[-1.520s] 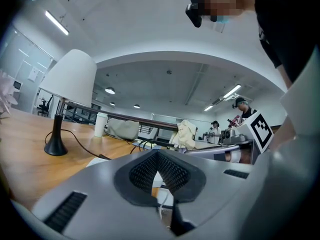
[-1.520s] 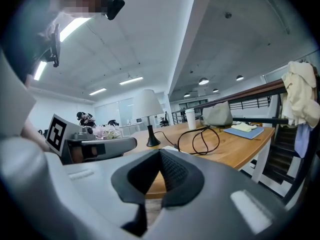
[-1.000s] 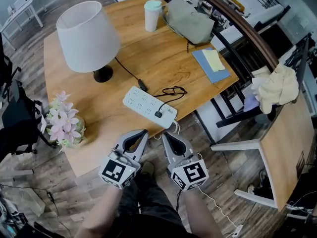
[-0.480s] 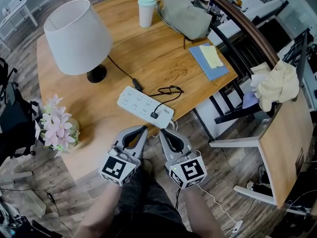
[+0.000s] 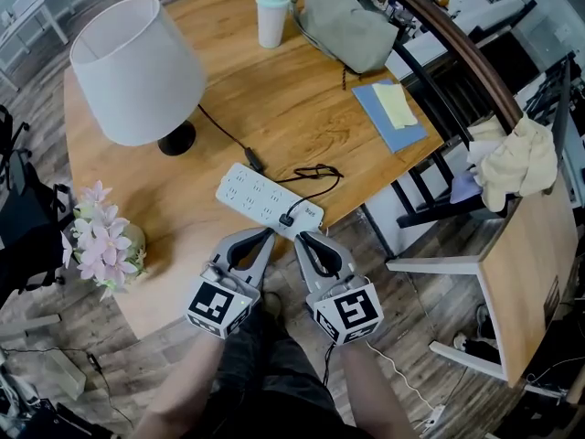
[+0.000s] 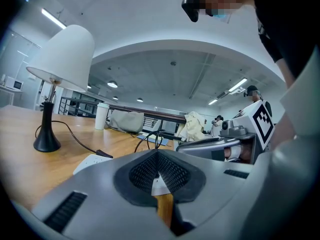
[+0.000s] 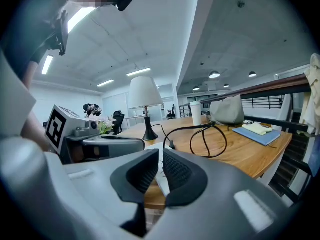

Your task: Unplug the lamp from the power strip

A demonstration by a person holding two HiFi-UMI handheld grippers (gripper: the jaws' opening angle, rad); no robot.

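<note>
A white-shaded lamp [image 5: 137,58] stands on the round wooden table [image 5: 302,108]. Its black cord runs to the white power strip [image 5: 260,198], loops [image 5: 315,170], and ends in a black plug [image 5: 287,219] seated near the strip's right end. My left gripper [image 5: 265,236] is at the table's near edge just short of the strip, shut and empty [image 6: 159,166]. My right gripper [image 5: 302,238] sits beside it below the plug; its jaws are opening, a narrow gap with nothing between them [image 7: 160,159]. The right gripper view shows the plug [image 7: 171,145] and cord loop [image 7: 207,134] ahead.
A lidded cup [image 5: 272,15], a grey bag [image 5: 343,27] and a blue notebook [image 5: 391,115] lie at the table's far side. A pot of pink flowers [image 5: 102,245] stands at the near left edge. A chair with cream cloth [image 5: 512,158] is at the right.
Both grippers have edged forward toward the strip's near edge. The right gripper's pads have parted slightly. The lamp, cord and strip have not moved.
</note>
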